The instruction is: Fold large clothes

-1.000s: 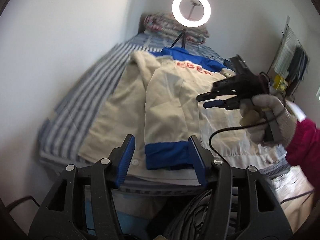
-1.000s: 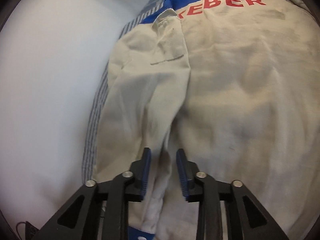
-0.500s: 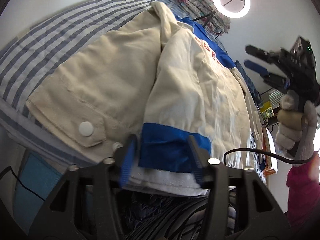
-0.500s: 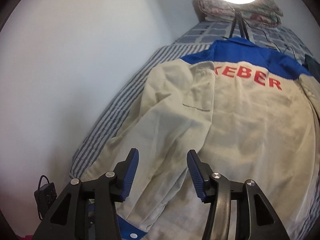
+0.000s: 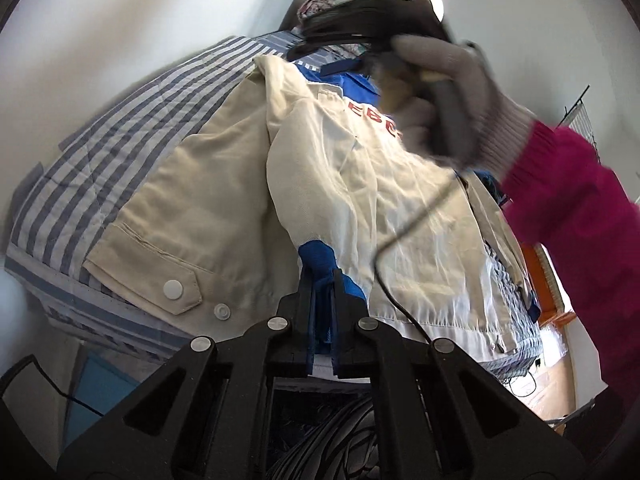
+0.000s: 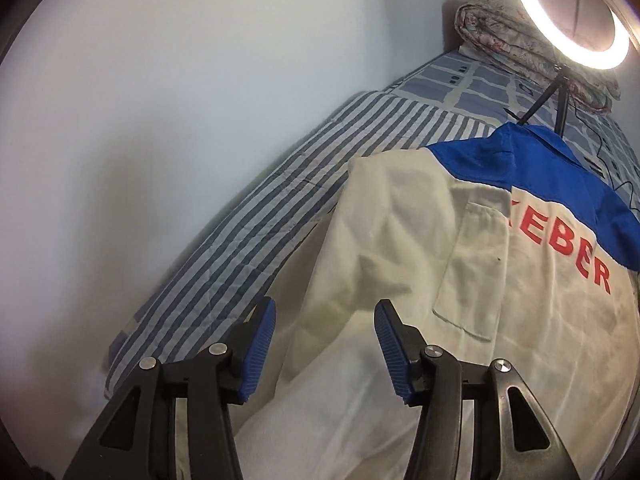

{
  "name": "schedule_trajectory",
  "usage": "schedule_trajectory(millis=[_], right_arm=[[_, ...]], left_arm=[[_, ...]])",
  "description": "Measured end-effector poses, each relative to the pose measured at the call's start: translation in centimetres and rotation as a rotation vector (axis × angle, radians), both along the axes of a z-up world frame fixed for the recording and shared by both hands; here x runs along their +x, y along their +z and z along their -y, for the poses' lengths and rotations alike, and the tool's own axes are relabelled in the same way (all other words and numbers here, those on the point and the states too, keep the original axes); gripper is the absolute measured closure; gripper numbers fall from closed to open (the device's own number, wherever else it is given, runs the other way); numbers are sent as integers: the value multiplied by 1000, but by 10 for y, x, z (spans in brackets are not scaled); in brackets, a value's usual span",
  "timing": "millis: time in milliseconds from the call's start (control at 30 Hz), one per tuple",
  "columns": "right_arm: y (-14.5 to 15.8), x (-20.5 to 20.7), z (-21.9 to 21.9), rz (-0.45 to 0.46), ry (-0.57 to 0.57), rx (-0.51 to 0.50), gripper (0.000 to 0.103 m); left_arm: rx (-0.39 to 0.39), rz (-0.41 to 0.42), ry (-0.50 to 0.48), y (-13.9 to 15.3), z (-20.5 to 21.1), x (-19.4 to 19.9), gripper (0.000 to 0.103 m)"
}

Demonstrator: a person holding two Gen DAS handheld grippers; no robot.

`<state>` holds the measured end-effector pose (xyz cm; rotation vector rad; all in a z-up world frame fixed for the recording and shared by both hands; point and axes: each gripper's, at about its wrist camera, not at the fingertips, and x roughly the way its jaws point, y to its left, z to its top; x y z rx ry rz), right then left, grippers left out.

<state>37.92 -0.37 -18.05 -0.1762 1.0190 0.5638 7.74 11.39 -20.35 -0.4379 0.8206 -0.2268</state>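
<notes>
1. Your left gripper (image 5: pixel 320 280) was clamped tight on the blue cuff (image 5: pixel 316 256) of the sleeve, low in the left wrist view at about 6 o'clock, with the cloth bunched between the pads.

2. Your right gripper (image 6: pixel 325 344) stood about half open with nothing between its pads; in its own view it hung above the cream cloth near the jacket's left edge. In the left wrist view it showed blurred at 12 o'clock, carried by your gloved hand (image 5: pixel 452 92) in a magenta sleeve (image 5: pixel 576 208).

3. The jacket (image 6: pixel 480 320) lay back-up and spread on the striped bedcover (image 6: pixel 256 216), blue collar towards 1 o'clock, red lettering below the yoke. One sleeve lay folded in over the back; the body was not yet doubled over, so I judged the fold early, with most of it left.

4. What remained, as I read it: the other side and sleeve, then bringing hem to collar. The right side of the jacket was mostly hidden behind your arm, so I could not tell how it lay.

5. Around you: a ring light (image 6: pixel 576 16) on a stand at 1 o'clock, a rolled floral quilt (image 6: pixel 516 44) beside it at the head of the bed, and a white wall close along the left.

6. In the way: the black cable (image 5: pixel 404 232) from your right gripper hung across the jacket and could snag a fold; the light's stand stood just beyond the collar.
</notes>
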Motion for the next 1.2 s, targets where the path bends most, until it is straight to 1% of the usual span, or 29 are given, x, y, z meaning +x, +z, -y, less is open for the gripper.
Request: schedule_trajectory(millis=[100,133,167,200,233,300,500,600,633,667,700,733,867,900,967,1000,1100,1133,1167,1200], right_arm=[[-21,20,-29,5,-22,-115,49],[-28,25,-35,4,-28,-144,54],[-34,29,-39,-3,-33,-166,62],[-40,34,-42,-16,-43,-181,81],[-46,39,-43,-38,-57,-179,97],[-48,45,-42,-60,-84,-137,103],[-28,51,-41,-82,-111,52,103],[-30,56,-49,-97,-107,149,103],[-34,57,-52,-105,-98,174,97],[-39,58,-56,-119,-93,185,92],[-42,59,-57,-141,-82,201,78],[-44,59,-56,-154,-72,216,69],[-25,38,-40,-104,-21,190,68],[-18,30,-34,-92,-2,184,68],[-4,11,-16,-78,33,192,68],[2,0,-6,-74,44,192,68],[17,-38,22,-46,75,186,68],[20,-48,29,-42,85,183,68],[21,-59,37,-39,100,178,68],[22,-71,42,-34,114,168,68]], left_arm=[[31,16,-8,3,1,-4,100],[36,17,-12,3,1,-5,100],[37,17,-13,4,-2,-7,100],[36,17,-13,5,-3,-9,100],[35,17,-12,5,-6,-10,100],[29,17,-8,7,-11,-10,100],[9,3,42,11,-38,-19,100],[63,-55,93,0,-52,-17,99],[69,-77,114,-3,-57,-17,89],[55,-96,132,-7,-63,-18,76],[40,-103,151,-9,-69,-21,71],[36,-105,170,-9,-73,-24,67],[14,-102,188,-7,-83,-28,64],[-11,-107,176,-8,-84,-27,63],[-65,-132,159,-15,-89,-19,53],[-92,-146,169,-19,-94,-16,52],[-209,-177,170,-29,-100,-8,52],[-229,-179,169,-30,-100,-6,55],[-237,-181,168,-31,-100,-6,74],[-236,-188,163,-33,-98,-6,87]])
